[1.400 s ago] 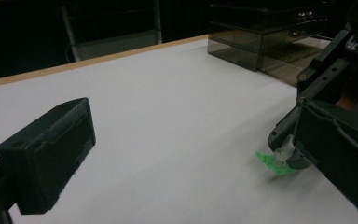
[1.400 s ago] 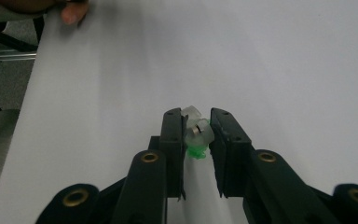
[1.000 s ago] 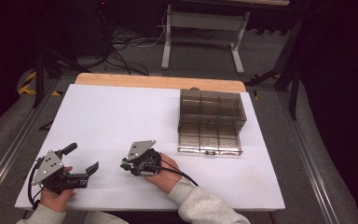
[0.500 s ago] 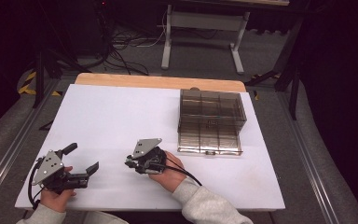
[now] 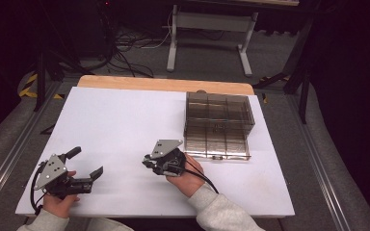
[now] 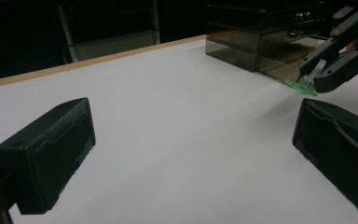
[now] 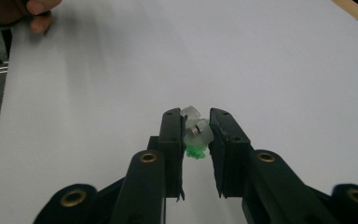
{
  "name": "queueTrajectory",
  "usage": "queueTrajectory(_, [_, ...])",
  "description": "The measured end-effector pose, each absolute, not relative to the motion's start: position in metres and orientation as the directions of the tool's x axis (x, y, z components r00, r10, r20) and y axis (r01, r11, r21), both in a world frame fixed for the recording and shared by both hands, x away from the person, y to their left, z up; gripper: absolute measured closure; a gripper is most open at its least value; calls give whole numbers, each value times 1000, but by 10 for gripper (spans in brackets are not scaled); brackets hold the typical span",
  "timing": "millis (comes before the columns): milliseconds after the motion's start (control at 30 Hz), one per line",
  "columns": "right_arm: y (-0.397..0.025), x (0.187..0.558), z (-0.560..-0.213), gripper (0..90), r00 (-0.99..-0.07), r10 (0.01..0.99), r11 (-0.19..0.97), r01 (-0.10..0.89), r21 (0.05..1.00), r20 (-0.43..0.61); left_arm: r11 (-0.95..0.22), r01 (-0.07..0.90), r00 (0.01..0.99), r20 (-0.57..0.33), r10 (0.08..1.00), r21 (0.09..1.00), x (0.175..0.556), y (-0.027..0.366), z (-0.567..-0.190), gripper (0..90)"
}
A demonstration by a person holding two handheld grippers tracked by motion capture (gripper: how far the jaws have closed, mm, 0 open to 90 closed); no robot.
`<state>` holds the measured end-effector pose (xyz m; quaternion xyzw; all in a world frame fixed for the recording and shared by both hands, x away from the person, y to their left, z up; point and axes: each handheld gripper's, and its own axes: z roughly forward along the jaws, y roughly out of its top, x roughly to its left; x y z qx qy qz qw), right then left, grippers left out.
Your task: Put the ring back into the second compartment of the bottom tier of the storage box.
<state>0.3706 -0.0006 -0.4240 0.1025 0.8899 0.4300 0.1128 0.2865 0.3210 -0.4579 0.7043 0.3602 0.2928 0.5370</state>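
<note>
Small green-and-clear plastic clip (image 7: 196, 137) is sitting pinched between the jaws of the right gripper (image 7: 196, 122), at lower centre of the right gripper view, just above the white counter (image 5: 125, 120). In the left gripper view the same piece is showing at upper right, its green end hanging just over the surface. The left gripper (image 5: 85, 166), at lower left of the high view, is resting with jaws wide apart and nothing between them. The smoky transparent plastic drawer box (image 5: 219, 122) is standing right of centre, probably the clip's destination. Judged advice: keep the squeeze steady, since the hold looks shallow, and carry the clip low.
</note>
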Motion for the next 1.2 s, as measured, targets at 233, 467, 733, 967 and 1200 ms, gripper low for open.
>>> queueTrajectory(233, [-24,374,-417,756,-935,337,584,116,803,-110,-164,189,572,27,820,968,287,320,-458,3])
queueTrajectory(467, [-42,380,-413,756,-914,390,580,147,801,-114,-164,190,571,26,821,968,288,320,-458,3])
queueTrajectory(733, [-60,381,-409,756,-895,433,560,175,810,-106,-166,192,572,27,820,967,288,320,-458,3])
queueTrajectory(967, [-78,384,-407,756,-867,490,538,218,814,-91,-162,191,571,25,820,968,288,320,-458,3])
queueTrajectory(1200, [-92,387,-405,756,-840,536,520,250,817,-84,-162,190,572,25,820,968,287,320,-458,3])
